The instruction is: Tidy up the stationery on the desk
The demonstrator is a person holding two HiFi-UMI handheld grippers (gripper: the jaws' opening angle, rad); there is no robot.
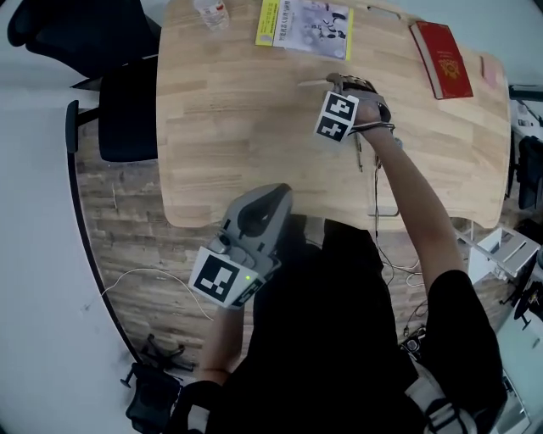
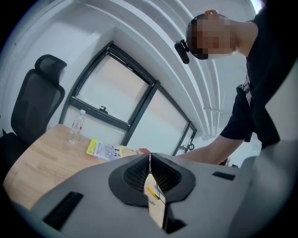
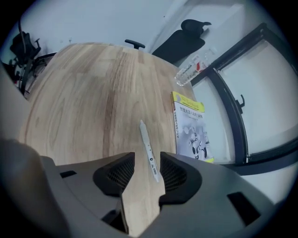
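Observation:
A white pen [image 3: 148, 151] lies flat on the wooden desk [image 1: 237, 127], and it also shows in the head view as the pen [image 1: 310, 84]. My right gripper [image 3: 147, 158] points steeply down over it with its jaws open. The pen's near end lies between them, closer to the right jaw, and neither pad presses on it. In the head view the right gripper [image 1: 333, 81] is at the desk's far middle. My left gripper [image 1: 276, 193] hovers by the desk's near edge. Its jaws [image 2: 150, 157] meet at the tips, with nothing held.
A yellow and white booklet [image 1: 305, 25] and a clear bottle [image 1: 212, 13] sit at the far edge, and a red book [image 1: 441, 58] lies at the far right. A black chair [image 1: 127, 102] stands left of the desk. Cables trail on the floor.

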